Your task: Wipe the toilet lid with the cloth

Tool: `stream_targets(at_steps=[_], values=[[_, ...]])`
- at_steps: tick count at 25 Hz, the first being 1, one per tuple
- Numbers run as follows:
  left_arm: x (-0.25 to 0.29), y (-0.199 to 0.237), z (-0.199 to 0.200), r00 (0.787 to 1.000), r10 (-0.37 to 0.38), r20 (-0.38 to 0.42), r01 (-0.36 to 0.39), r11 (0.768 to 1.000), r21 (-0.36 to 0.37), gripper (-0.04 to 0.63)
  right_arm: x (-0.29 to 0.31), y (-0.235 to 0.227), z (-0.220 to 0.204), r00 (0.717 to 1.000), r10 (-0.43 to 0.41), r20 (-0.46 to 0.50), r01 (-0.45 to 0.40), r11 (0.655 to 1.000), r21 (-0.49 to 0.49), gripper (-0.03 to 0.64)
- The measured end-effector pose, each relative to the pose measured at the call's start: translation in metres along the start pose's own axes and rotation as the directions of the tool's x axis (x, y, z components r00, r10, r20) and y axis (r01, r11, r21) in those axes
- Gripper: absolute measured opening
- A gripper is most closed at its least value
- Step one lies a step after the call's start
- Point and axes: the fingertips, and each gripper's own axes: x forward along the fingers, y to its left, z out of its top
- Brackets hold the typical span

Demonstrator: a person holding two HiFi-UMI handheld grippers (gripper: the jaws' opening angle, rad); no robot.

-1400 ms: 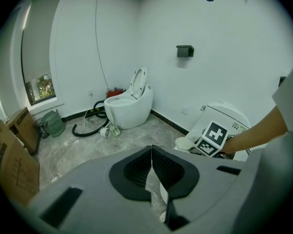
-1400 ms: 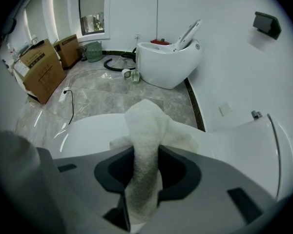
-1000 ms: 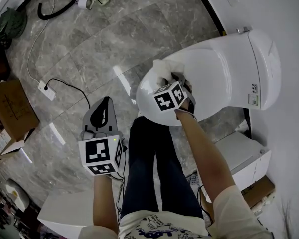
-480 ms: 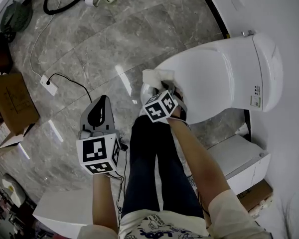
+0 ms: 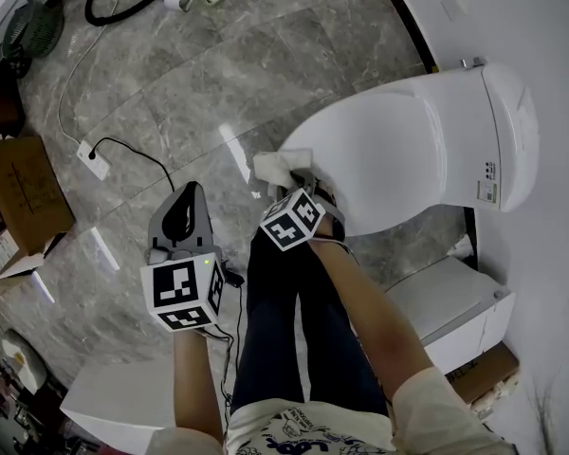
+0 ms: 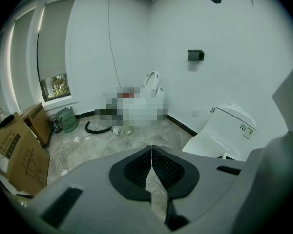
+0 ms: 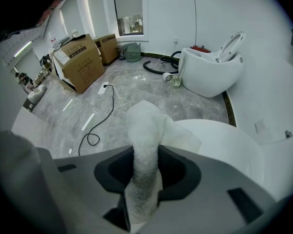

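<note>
Trailing at nine o'clock, a cable (image 5: 131,151); right gripper (image 5: 299,184) clamps the cloth (image 5: 275,166) at the toilet lid (image 5: 389,150); left gripper (image 6: 151,151) closed, empty.

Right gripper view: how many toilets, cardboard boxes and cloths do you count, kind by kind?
Toilets: 2
Cardboard boxes: 2
Cloth: 1
Total: 5
</note>
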Motion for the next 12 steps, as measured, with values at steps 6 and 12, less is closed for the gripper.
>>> stream_targets(at_steps=[6,12], values=[[0.000,-0.003,0.001,1.000,-0.006,-0.001,0.006,1.000,0.012,0.009,-0.002,0.010,-0.007,0.999,0.049,-0.009,-0.050,0.998,-0.048,0.114],[0.000,-0.012,0.002,1.000,-0.019,-0.007,0.019,1.000,0.023,0.009,-0.009,0.010,-0.018,0.994,0.106,-0.014,-0.106,0.990,-0.090,0.114]])
